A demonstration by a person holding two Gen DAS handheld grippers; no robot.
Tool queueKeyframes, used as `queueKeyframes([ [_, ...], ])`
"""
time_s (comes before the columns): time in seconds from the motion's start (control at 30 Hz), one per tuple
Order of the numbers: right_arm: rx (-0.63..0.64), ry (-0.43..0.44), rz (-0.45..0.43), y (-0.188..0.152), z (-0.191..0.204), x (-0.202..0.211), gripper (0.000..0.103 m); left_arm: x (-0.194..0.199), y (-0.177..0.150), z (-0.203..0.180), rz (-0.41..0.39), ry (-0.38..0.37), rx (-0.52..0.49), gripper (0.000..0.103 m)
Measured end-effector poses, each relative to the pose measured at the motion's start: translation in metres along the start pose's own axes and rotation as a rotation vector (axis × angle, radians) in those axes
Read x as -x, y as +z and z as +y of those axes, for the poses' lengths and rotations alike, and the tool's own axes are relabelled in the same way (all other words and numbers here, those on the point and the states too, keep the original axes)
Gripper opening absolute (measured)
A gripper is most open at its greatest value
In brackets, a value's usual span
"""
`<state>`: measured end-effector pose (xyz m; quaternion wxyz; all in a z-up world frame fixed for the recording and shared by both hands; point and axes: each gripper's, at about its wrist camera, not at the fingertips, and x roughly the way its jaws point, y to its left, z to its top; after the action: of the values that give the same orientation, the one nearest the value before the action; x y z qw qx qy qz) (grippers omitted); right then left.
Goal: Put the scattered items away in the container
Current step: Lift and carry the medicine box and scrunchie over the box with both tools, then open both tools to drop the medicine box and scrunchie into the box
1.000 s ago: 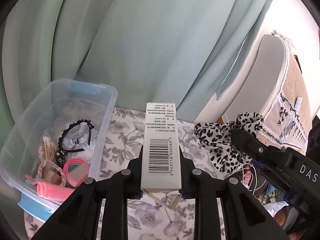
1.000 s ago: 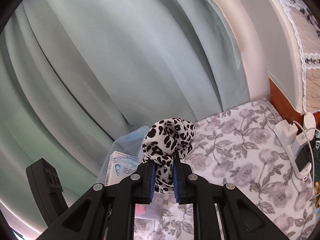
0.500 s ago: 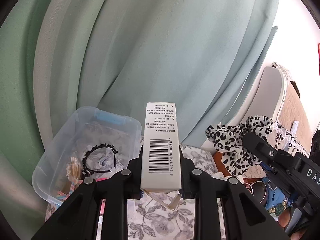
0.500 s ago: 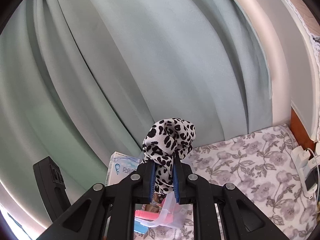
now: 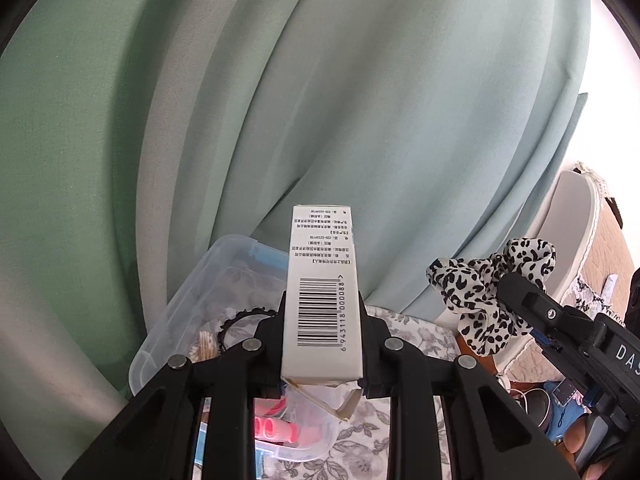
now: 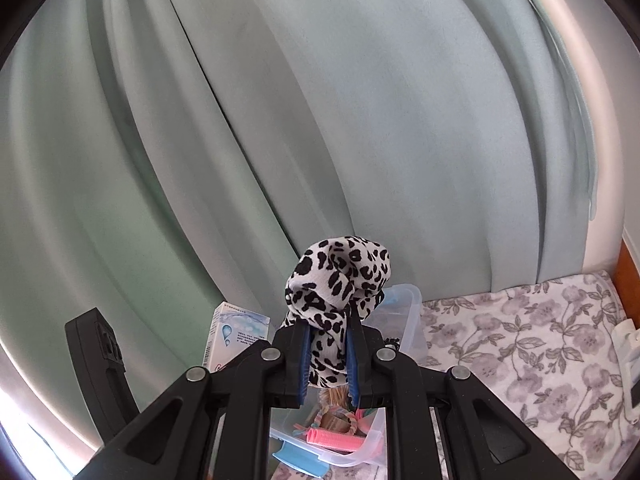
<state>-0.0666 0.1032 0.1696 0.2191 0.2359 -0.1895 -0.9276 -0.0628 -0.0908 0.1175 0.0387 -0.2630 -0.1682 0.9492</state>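
Observation:
My left gripper (image 5: 322,320) is shut on a white carton (image 5: 322,300) with a barcode, held upright above the clear plastic container (image 5: 188,304). My right gripper (image 6: 327,344) is shut on a leopard-print scrunchie (image 6: 338,276), also above the container (image 6: 408,320). The scrunchie also shows in the left wrist view (image 5: 480,292), and the carton in the right wrist view (image 6: 232,336). Inside the container lie pink hair rollers (image 6: 334,438), a braided band and a black hairband (image 5: 236,320).
A green curtain (image 5: 320,100) hangs right behind the container. The floral cloth (image 6: 520,352) covers the surface to the right. A white charger (image 6: 630,344) lies at its right edge. A cushioned headboard (image 5: 576,232) stands at the far right.
Both grippers have risen and moved over the container with their loads. The container now sits under the fingers in both views. Both grips are unchanged.

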Motion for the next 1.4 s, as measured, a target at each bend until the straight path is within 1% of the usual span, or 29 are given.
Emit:
queueKeyframes([
  [0.23, 0.008, 0.016, 0.062, -0.01, 0.005, -0.027, 0.016, -0.007, 0.0, 0.029, 0.02, 0.049, 0.042, 0.026],
  [0.33, 0.015, 0.033, 0.092, -0.016, 0.01, -0.04, 0.016, -0.014, -0.001, 0.038, 0.042, 0.067, 0.055, 0.026],
  [0.5, 0.032, 0.021, 0.15, -0.029, 0.01, -0.064, 0.016, -0.031, -0.008, 0.05, 0.095, 0.091, 0.071, 0.026],
  [0.63, 0.028, 0.014, 0.204, -0.041, 0.007, -0.078, 0.017, -0.041, -0.011, 0.058, 0.128, 0.109, 0.081, 0.026],
  [0.73, 0.043, 0.009, 0.243, -0.047, 0.009, -0.091, 0.019, -0.047, -0.012, 0.062, 0.142, 0.115, 0.085, 0.026],
  [0.9, 0.059, -0.001, 0.301, -0.057, 0.005, -0.114, 0.019, -0.054, -0.014, 0.064, 0.166, 0.126, 0.1, 0.026],
  [0.93, 0.062, -0.002, 0.309, -0.059, 0.005, -0.117, 0.019, -0.055, -0.014, 0.064, 0.17, 0.128, 0.1, 0.027],
  [1.0, 0.067, -0.007, 0.32, -0.059, 0.008, -0.115, 0.021, -0.054, -0.017, 0.063, 0.173, 0.134, 0.104, 0.038],
  [1.03, 0.066, -0.009, 0.323, -0.06, 0.007, -0.116, 0.024, -0.054, -0.017, 0.064, 0.173, 0.131, 0.108, 0.047],
  [1.07, 0.065, -0.01, 0.327, -0.059, 0.009, -0.115, 0.026, -0.053, -0.017, 0.064, 0.173, 0.127, 0.112, 0.053],
  [1.1, 0.062, -0.014, 0.328, -0.057, 0.011, -0.111, 0.031, -0.054, -0.017, 0.064, 0.175, 0.126, 0.115, 0.055],
  [1.13, 0.06, -0.015, 0.328, -0.057, 0.011, -0.11, 0.036, -0.053, -0.021, 0.064, 0.176, 0.126, 0.115, 0.059],
  [1.17, 0.06, -0.015, 0.328, -0.057, 0.011, -0.109, 0.038, -0.055, -0.022, 0.063, 0.176, 0.126, 0.116, 0.063],
  [1.23, 0.062, -0.012, 0.324, -0.058, 0.009, -0.111, 0.054, -0.055, -0.023, 0.063, 0.181, 0.123, 0.122, 0.068],
  [1.3, 0.062, -0.006, 0.32, -0.056, 0.01, -0.108, 0.061, -0.057, -0.023, 0.065, 0.187, 0.119, 0.132, 0.071],
  [1.37, 0.062, -0.005, 0.319, -0.056, 0.01, -0.107, 0.064, -0.058, -0.022, 0.065, 0.191, 0.126, 0.137, 0.076],
  [1.4, 0.06, -0.007, 0.318, -0.056, 0.01, -0.104, 0.066, -0.056, -0.023, 0.066, 0.193, 0.126, 0.14, 0.076],
])
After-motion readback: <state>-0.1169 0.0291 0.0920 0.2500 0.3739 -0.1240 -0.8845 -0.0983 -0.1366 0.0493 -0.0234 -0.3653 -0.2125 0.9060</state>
